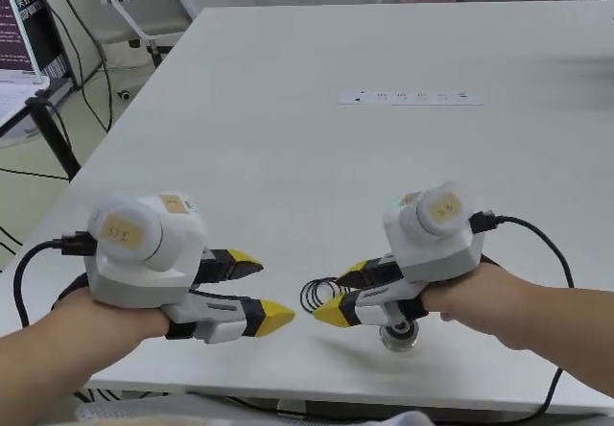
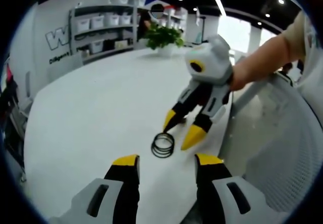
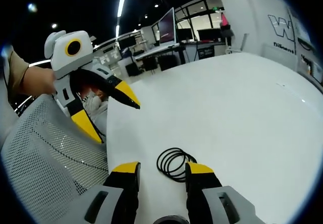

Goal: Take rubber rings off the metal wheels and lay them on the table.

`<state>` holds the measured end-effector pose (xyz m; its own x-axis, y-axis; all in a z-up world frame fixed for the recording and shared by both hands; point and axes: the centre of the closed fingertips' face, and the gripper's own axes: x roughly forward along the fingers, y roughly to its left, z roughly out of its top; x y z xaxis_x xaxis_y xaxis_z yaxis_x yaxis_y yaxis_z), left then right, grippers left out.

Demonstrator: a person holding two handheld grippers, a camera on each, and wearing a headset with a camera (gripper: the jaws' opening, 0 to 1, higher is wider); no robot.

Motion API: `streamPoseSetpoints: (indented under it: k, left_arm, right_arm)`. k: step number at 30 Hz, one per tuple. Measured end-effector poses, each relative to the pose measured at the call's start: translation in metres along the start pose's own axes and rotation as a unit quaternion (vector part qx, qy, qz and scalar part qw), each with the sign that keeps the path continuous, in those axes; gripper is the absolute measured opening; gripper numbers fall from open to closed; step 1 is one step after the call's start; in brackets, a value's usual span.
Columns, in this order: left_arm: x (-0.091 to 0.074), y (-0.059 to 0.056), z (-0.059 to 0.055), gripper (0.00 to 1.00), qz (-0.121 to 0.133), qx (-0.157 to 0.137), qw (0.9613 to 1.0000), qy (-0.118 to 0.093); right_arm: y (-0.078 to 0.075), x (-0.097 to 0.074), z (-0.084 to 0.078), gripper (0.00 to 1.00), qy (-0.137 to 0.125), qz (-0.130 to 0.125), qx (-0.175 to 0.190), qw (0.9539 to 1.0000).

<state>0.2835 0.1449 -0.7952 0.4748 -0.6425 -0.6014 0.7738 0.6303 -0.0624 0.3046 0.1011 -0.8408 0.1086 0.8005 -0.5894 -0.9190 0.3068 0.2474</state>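
Note:
A small stack of black rubber rings [image 1: 317,295] lies flat on the white table [image 1: 317,157] near its front edge, between my two grippers. My left gripper [image 1: 259,290] is open, its yellow tips pointing right toward the rings [image 2: 163,145]. Facing it, my right gripper [image 1: 338,292] is open too, with the rings [image 3: 174,163] just beyond its tips and nothing between the jaws. A shiny metal wheel [image 1: 401,336] sits under the right gripper's body. The right gripper [image 2: 194,125] shows in the left gripper view, and the left gripper [image 3: 108,108] in the right gripper view.
A strip of printed labels [image 1: 411,98] lies farther back on the table. A white chair [image 1: 144,4] stands beyond the far left corner. A grey mesh chair back [image 3: 45,153] is close to the table's front edge.

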Motion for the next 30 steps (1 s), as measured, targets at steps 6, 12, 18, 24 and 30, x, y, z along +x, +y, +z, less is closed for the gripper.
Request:
streamPoseSetpoints:
  k: [6, 12, 18, 24, 30]
  left_arm:
    - [-0.003, -0.001, 0.009, 0.45, 0.000, -0.004, 0.9999, -0.011]
    - [-0.004, -0.005, 0.021, 0.47, -0.005, 0.004, 0.9998, -0.020]
    - [-0.006, -0.007, 0.034, 0.49, -0.005, 0.018, 0.9993, -0.032]
    - [-0.005, -0.014, 0.045, 0.52, -0.007, 0.037, 0.9986, -0.038]
    - [-0.005, -0.020, 0.053, 0.55, -0.009, 0.045, 0.9979, -0.047]
  right_arm:
    - [-0.005, -0.023, 0.009, 0.40, -0.020, -0.008, -0.011, 0.9997]
    - [-0.012, -0.053, 0.017, 0.45, -0.051, -0.025, -0.006, 0.9984]
    - [-0.022, -0.082, 0.017, 0.50, -0.074, -0.043, 0.003, 0.9963]
    - [-0.019, -0.108, 0.012, 0.55, -0.085, -0.057, -0.001, 0.9947]
    - [-0.011, -0.123, 0.006, 0.62, -0.088, -0.062, -0.010, 0.9941]
